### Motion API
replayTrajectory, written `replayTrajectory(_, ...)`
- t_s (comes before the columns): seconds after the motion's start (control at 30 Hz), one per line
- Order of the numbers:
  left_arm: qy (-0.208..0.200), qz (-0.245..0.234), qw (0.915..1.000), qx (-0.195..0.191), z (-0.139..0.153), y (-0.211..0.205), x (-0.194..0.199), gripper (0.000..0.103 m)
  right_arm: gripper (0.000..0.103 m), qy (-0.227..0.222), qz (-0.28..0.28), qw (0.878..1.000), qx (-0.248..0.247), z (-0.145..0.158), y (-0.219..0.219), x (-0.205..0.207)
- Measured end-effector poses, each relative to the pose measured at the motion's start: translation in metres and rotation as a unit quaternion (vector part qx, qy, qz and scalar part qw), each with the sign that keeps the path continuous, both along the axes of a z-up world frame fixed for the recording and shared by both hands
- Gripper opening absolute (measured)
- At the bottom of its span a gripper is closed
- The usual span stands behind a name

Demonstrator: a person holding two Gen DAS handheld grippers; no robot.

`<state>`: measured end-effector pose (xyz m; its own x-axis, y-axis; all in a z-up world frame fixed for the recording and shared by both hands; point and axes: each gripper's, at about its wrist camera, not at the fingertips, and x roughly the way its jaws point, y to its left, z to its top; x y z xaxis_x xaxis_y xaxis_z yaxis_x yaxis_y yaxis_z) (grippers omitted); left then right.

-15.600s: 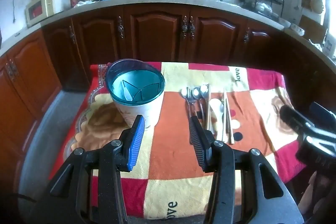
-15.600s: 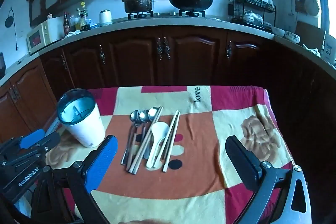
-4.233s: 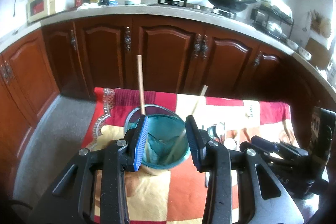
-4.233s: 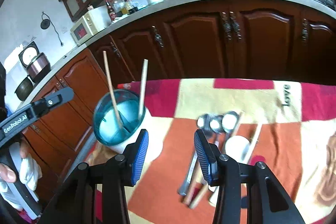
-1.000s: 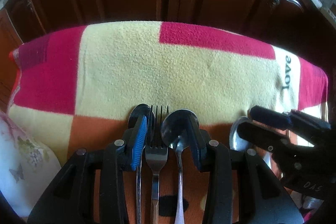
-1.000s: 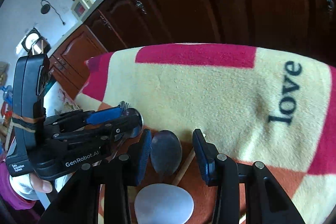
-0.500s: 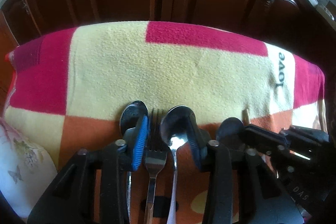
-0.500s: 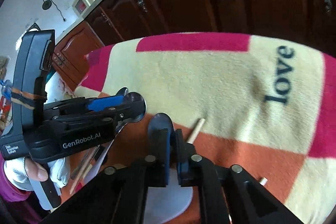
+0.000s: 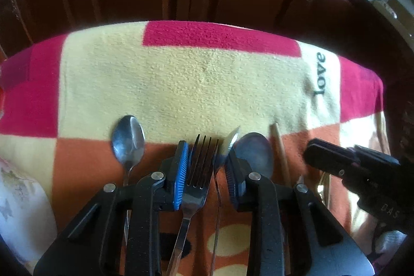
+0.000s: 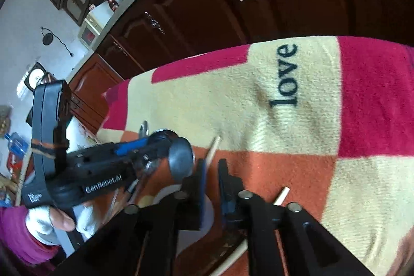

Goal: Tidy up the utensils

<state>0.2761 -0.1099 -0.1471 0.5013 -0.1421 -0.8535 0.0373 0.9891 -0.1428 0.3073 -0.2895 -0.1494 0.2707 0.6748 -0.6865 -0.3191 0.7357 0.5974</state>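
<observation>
Most of the sorting looks undone to me: nearly all the cutlery I can see lies on the checked cloth (image 9: 194, 84) that covers the counter, near its far middle. The white holder (image 9: 18, 201) shows only as a patch of flowered wall at the left edge, and I can't see what is in it.

The left gripper (image 9: 205, 167) is down over the fork (image 9: 201, 164). Its fingers are released and straddle the fork's head: the blue pad is against the left side and the other finger stands a little apart. To my eye the pick-up is only starting.

The right gripper (image 10: 211, 181) hovers just beside it. Its fingers are drawn nearly together, and I can't tell whether they pinch anything.

Counting what is on the cloth:
- One fork.
- Three metal spoons: a left spoon (image 9: 128, 141), a tilted middle spoon (image 9: 231, 142) whose handle runs between the left fingers, and a dark spoon (image 9: 254, 153) just right of them.
- One white spoon (image 10: 168, 195), partly hidden.
- At least two chopsticks (image 10: 214, 146), possibly a third near the right gripper's body.
</observation>
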Motion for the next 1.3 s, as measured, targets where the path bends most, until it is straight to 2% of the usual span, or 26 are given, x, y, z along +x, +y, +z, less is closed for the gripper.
replayTrajectory(0.03,0.002,-0.005,1.0000,-0.007,0.000,0.000,0.000,0.026,0.025,-0.004,0.008,1.000,0.002,0.001,0.003,0.000)
replayTrajectory(0.1,0.003,-0.010,0.9999,-0.013,-0.001,-0.001,-0.003,0.026,0.034,-0.010,0.030,0.999,0.003,0.004,0.012,0.001)
replayTrajectory(0.27,0.010,-0.008,0.9997,-0.021,-0.001,0.001,-0.003,0.026,0.034,-0.018,0.068,0.997,-0.020,0.002,0.033,0.010)
replayTrajectory(0.4,0.015,-0.006,0.9995,-0.026,-0.003,0.004,-0.001,0.026,0.034,-0.014,0.064,0.998,-0.018,-0.001,0.031,0.014)
replayTrajectory(0.6,-0.005,-0.001,0.9997,-0.024,0.006,0.005,-0.008,0.022,0.034,-0.011,0.051,0.999,-0.012,-0.001,0.015,0.011)
replayTrajectory(0.63,-0.010,-0.003,0.9995,-0.029,0.011,0.006,-0.012,0.005,0.034,-0.011,0.051,0.999,-0.011,-0.001,0.014,0.011)
replayTrajectory(0.67,-0.014,-0.005,0.9994,-0.031,0.016,0.008,-0.019,0.003,0.034,-0.011,0.053,0.998,-0.008,0.000,0.014,0.011)
replayTrajectory(0.9,-0.018,-0.018,0.9985,-0.047,0.034,0.014,-0.045,0.003,0.034,-0.028,0.085,0.996,-0.020,0.004,0.036,0.018)
replayTrajectory(1.1,-0.008,-0.016,0.9971,-0.074,0.037,0.027,-0.065,0.003,0.034,-0.011,0.103,0.994,-0.033,-0.010,0.052,0.029)
replayTrajectory(1.17,-0.007,-0.018,0.9969,-0.076,0.038,0.030,-0.073,0.003,0.028,-0.004,0.106,0.994,-0.029,-0.012,0.056,0.029)
replayTrajectory(1.2,-0.007,-0.019,0.9968,-0.077,0.039,0.030,-0.077,0.003,0.014,0.000,0.109,0.994,-0.026,-0.012,0.057,0.028)
replayTrajectory(1.23,-0.007,-0.020,0.9966,-0.079,0.041,0.031,-0.081,0.003,0.008,-0.002,0.109,0.994,-0.032,-0.011,0.059,0.026)
replayTrajectory(1.3,-0.007,-0.021,0.9964,-0.082,0.043,0.033,-0.086,0.003,0.004,-0.015,0.104,0.994,-0.040,-0.005,0.059,0.019)
